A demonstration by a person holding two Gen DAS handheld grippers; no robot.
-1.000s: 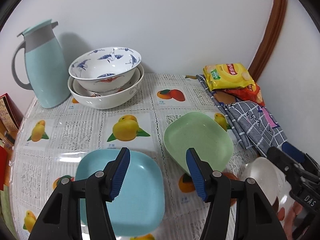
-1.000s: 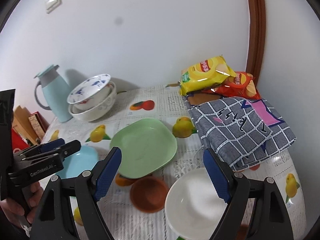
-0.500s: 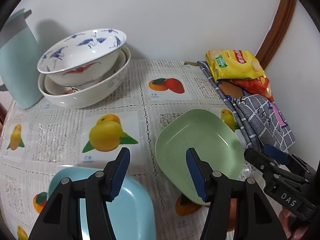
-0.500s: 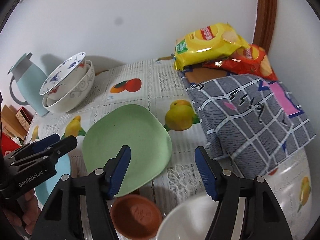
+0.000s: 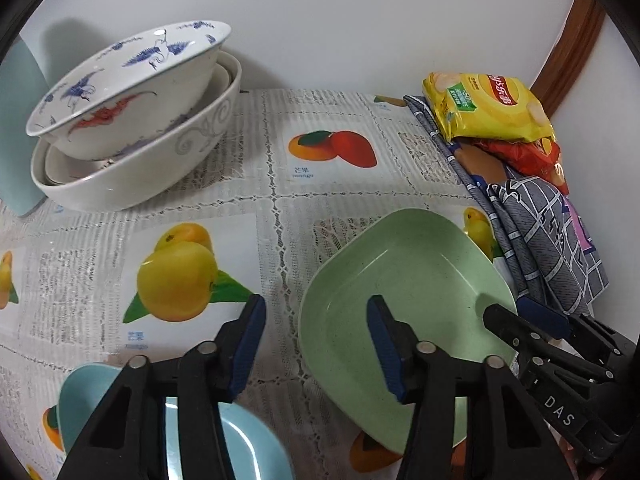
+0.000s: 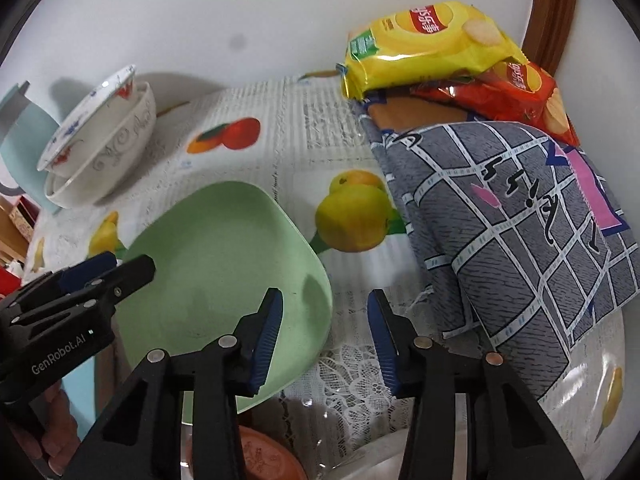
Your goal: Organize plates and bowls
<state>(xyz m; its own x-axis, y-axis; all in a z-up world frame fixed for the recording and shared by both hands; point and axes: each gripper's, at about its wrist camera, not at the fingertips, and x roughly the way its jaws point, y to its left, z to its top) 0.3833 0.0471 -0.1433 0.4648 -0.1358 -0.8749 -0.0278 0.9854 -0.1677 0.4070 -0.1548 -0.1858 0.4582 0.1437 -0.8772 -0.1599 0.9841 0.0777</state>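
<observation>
Both jaw pairs stood apart and empty as the right gripper [image 6: 325, 334] straddled the green plate's [image 6: 224, 256] rim beside the left gripper [image 5: 316, 344]; a shallow bite risked the plate slipping.

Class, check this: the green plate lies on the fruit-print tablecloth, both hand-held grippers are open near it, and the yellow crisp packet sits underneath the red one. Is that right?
Not quite. The yellow crisp packet lies on top of the red packet, as the right wrist view shows. The rest holds: the green plate lies on the tablecloth, and the left hand-held gripper and right hand-held gripper are both open near it.
</observation>
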